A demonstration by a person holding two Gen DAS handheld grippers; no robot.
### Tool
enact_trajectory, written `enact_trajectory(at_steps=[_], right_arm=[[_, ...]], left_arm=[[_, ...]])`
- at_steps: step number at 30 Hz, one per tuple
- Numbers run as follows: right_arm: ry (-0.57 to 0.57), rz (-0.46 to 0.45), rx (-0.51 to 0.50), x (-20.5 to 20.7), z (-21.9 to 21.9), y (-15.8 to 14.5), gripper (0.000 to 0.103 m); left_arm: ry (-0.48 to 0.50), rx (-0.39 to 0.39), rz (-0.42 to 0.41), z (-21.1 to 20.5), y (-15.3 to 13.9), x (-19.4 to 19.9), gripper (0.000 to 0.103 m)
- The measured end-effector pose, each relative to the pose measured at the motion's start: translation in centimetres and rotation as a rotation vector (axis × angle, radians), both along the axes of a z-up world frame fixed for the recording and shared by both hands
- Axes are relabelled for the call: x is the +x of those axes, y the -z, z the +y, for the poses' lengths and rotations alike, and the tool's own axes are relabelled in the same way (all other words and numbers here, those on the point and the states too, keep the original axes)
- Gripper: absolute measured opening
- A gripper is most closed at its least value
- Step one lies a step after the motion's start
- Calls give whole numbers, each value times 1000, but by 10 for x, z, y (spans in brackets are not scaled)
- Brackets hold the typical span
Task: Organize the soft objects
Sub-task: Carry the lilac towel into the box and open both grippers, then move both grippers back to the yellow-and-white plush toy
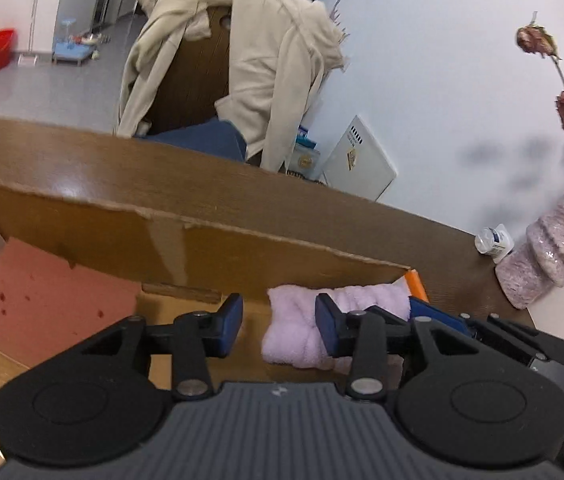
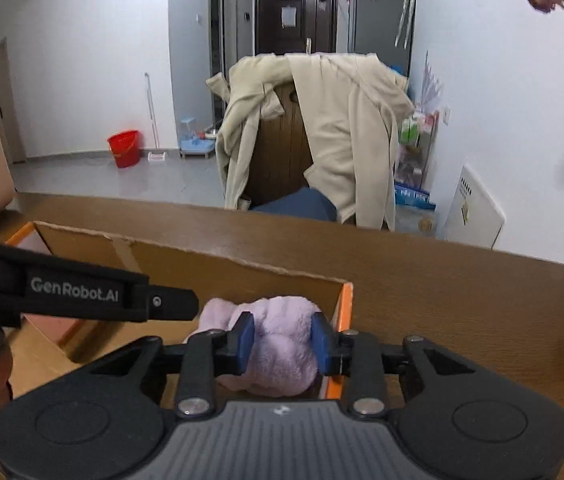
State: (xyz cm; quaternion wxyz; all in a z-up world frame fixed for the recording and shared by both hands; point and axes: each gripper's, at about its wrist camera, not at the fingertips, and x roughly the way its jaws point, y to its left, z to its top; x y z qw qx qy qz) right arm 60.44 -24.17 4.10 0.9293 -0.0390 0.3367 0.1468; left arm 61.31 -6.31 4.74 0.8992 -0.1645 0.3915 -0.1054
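A rolled lilac towel [image 2: 278, 344] sits at the right end of an open cardboard box [image 2: 218, 264] with orange edges. My right gripper [image 2: 282, 344] is shut on the towel, its blue pads pressing both sides. In the left wrist view the towel [image 1: 294, 320] lies in the box's [image 1: 202, 240] right corner. My left gripper [image 1: 278, 328] is open and empty just left of it, above the box floor. The right gripper's blue pad [image 1: 438, 316] shows behind the towel. A pink sheet [image 1: 42, 292] lies in the box's left part.
The box stands on a brown wooden table [image 2: 442, 280]. A pink vase [image 1: 546, 256] with dried roses and a small bottle [image 1: 494, 240] stand at the table's right end. A chair draped with a beige coat [image 2: 322, 128] is behind the table.
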Motion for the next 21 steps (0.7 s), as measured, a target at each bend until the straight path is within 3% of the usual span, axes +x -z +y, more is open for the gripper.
enact_trajectory(at_steps=[6,8,12,14,16,21], right_arm=[[6,-58,12,-21,-12,-31,41],[-1,-93,40,-37,-20,-53,44],[-19,-170,74,-77,-36,-99,48],[-33,-201,94,-102,-45,-118,50],[-41,-235,107,-129,-52,-134,57],[-68,-285,143,-199,-65,-149,65]], left_arm=[[40,42,-98,1,-65,-39,44],[58,74,-146,-1,-91,-60,54],[70,122,-238,6,-137,-121,62],[67,147,-274,10,-153,-153,76],[63,172,-308,13,-165,-186,82],[25,223,-369,26,-169,-270,84]])
